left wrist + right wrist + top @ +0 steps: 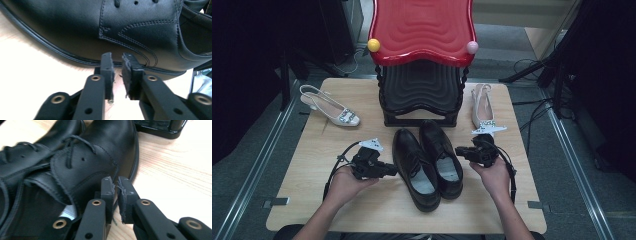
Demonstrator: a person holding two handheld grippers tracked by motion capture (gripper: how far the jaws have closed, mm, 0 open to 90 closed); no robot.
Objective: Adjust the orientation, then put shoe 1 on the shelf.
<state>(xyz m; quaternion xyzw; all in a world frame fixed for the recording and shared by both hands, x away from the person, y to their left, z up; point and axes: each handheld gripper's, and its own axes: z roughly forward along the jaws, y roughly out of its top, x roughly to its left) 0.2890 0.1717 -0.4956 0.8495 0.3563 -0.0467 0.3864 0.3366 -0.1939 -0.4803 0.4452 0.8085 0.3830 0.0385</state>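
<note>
At the far left of the wooden table a pale slingback shoe lies on its side, well clear of the work. Nearer the person, the left gripper rests in an upturned palm, aimed at the outer flank of the left black shoe. Its jaws stand a narrow gap apart with nothing between them, the tips just short of the welt, probably lined up to take the shoe by its side.

The two black lace-ups sit side by side in the middle, toes pointing toward the black lower tier of the red-topped shoe rack behind them, which looks like where they are bound. The right black shoe has the right gripper at its outer side, jaws likewise slightly parted and empty, close to the leather by the laces. Beyond that hand, a second pale slingback lies toe toward the person.
</note>
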